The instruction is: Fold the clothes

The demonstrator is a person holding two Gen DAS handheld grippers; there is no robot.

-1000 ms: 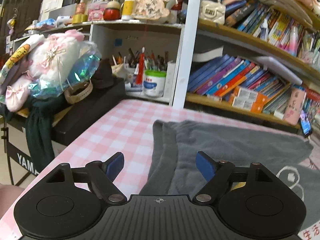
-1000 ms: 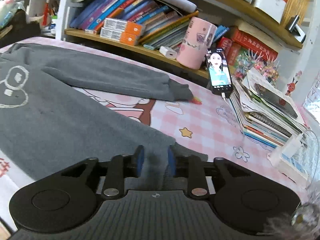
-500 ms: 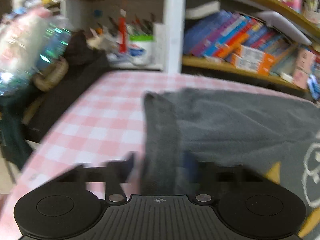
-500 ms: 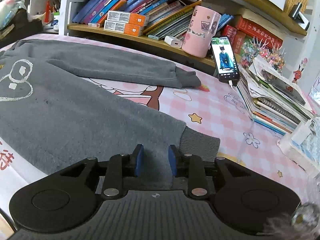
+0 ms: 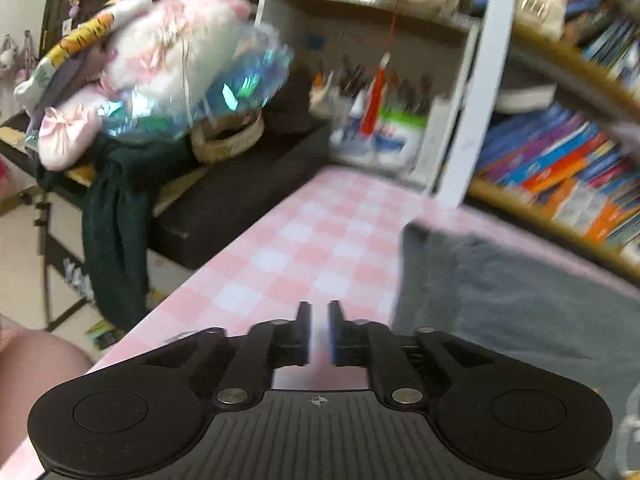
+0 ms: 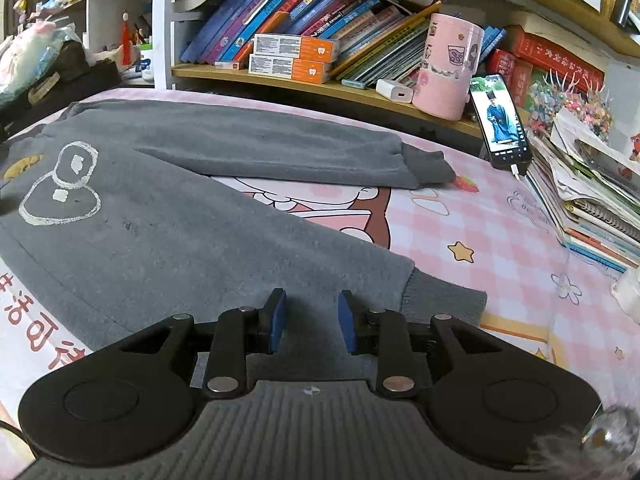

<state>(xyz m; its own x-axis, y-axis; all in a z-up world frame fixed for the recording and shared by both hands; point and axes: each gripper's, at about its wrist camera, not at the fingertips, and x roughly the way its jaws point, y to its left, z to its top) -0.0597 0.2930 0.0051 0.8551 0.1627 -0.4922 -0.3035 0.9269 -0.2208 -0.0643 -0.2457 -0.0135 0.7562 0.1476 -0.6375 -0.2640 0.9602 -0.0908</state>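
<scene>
Fleecy grey trousers (image 6: 168, 216), ribbed cuffs, flat on checked tablecloth (image 5: 304, 248)

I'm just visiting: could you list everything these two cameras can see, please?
trousers: one pair, grey, spread flat on the table
tablecloth: one, pink checked, under the trousers
books: many, mixed colours, on the shelf behind
boxes: two, white and orange, stacked on that shelf
cup: one, pink, on the shelf beside the phone
phone: one, black, propped up, screen lit
paper stack: one, mixed, at the table's right end
soft toys: a pile, pink and white, left of the table
left gripper: black, jaws opening, nothing between
right gripper: black, jaws apart over a trouser leg
</scene>
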